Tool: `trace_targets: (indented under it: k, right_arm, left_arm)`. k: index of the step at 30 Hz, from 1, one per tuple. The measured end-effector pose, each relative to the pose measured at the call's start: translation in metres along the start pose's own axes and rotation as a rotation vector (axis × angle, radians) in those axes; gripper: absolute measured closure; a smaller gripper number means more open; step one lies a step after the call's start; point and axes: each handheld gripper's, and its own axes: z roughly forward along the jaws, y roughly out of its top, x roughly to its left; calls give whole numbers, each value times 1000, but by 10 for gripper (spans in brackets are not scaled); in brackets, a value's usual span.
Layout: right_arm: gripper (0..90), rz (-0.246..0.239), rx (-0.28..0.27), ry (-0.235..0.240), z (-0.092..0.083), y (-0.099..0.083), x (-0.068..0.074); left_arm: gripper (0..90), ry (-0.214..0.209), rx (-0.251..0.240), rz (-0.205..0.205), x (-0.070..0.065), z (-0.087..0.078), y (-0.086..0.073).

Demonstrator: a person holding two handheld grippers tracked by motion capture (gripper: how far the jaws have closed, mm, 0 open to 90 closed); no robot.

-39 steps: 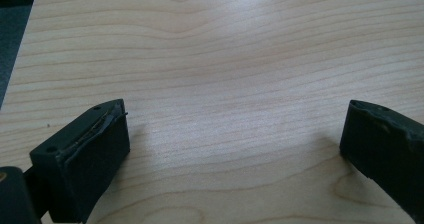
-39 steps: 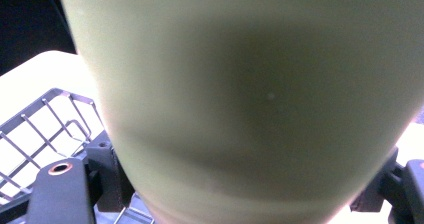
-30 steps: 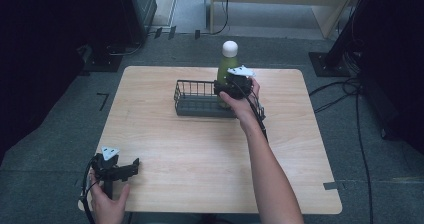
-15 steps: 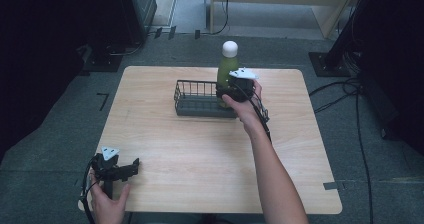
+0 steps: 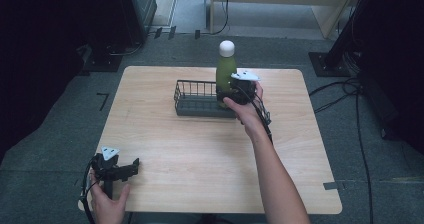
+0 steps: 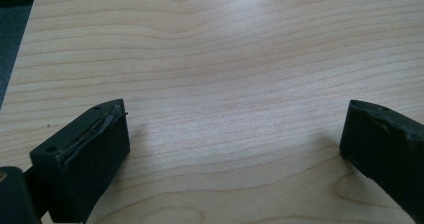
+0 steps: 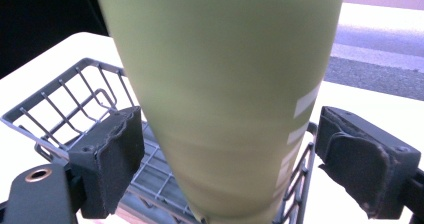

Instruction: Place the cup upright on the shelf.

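Note:
A green bottle [image 5: 226,71] with a white cap stands upright in the right end of a dark wire basket [image 5: 192,96] at the table's far middle. My right gripper [image 5: 227,91] reaches it from the right. In the right gripper view the bottle [image 7: 220,84] rises between the two jaws, with a thin gap at each pad. The jaws have just been opening and stand open around it. My left gripper [image 5: 131,168] rests near the table's front left corner. It is open wide over bare wood [image 6: 235,144], with nothing between its jaws.
The basket's wire wall [image 7: 75,94] holds nothing else that I can see. The wooden table [image 5: 200,149] is bare between the two hands. Cables [image 5: 350,89] run across the floor on the right, and dark equipment stands beyond the far left corner.
The right hand has shifted only slightly beside the bottle, which stays upright in the basket. The left gripper has not moved.

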Motion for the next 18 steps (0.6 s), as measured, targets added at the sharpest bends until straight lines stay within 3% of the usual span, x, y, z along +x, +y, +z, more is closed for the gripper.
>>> trace_targets:
  k: [9, 18]
  right_arm:
    - [93, 2, -1, 19, -15, -10, -4]
    - [62, -2, 11, 16, -34, -32, -18]
  left_arm:
    - [1, 0, 0, 0, 0, 0, 0]
    - [1, 0, 0, -1, 0, 0, 0]
